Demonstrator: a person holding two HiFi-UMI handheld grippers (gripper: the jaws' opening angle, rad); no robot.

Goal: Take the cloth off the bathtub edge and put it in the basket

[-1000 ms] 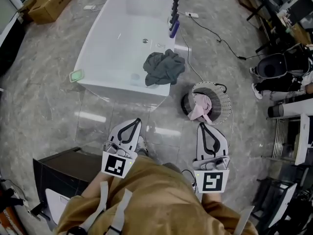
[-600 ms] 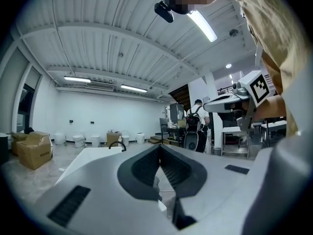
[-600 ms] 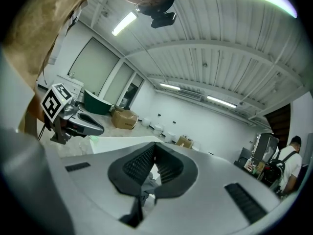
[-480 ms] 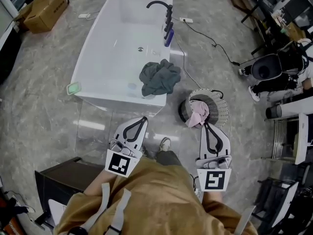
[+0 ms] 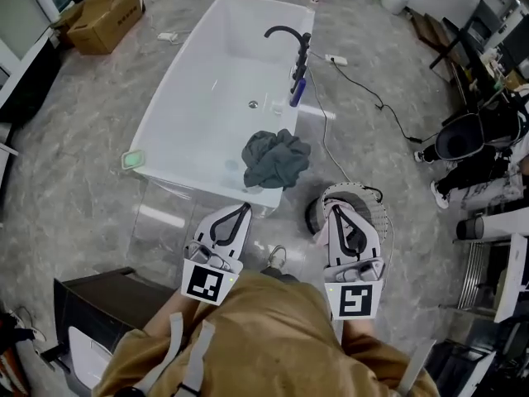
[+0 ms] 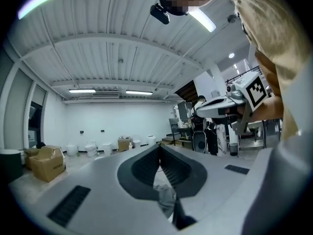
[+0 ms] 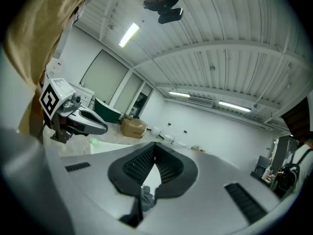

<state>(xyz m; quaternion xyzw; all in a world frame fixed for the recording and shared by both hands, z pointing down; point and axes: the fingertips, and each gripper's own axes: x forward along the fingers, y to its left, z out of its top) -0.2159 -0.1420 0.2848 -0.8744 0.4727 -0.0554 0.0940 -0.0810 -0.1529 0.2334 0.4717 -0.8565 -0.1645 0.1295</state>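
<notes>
A crumpled dark grey cloth (image 5: 275, 159) lies over the near right edge of the white bathtub (image 5: 192, 98). The round slatted basket (image 5: 378, 203) stands on the floor to the tub's right, half hidden under my right gripper (image 5: 337, 207). My left gripper (image 5: 245, 206) hovers just short of the tub's near end, below the cloth. Both grippers are shut and hold nothing. In the left gripper view the jaws (image 6: 159, 148) meet at the tip, and a bit of grey cloth (image 6: 165, 196) shows through the gap behind them. In the right gripper view the jaws (image 7: 155, 146) are also closed.
A black faucet (image 5: 289, 35) and a purple bottle (image 5: 297, 89) stand on the tub's right rim, a green soap dish (image 5: 132, 160) on its left corner. A cable (image 5: 364, 85) crosses the floor. A cardboard box (image 5: 103, 15) lies far left, a dark cabinet (image 5: 99, 300) near left, a seated person (image 5: 471, 139) right.
Both grippers have come forward toward the tub; the right one now covers part of the basket and the pink cloth in it. The grey cloth has not moved.
</notes>
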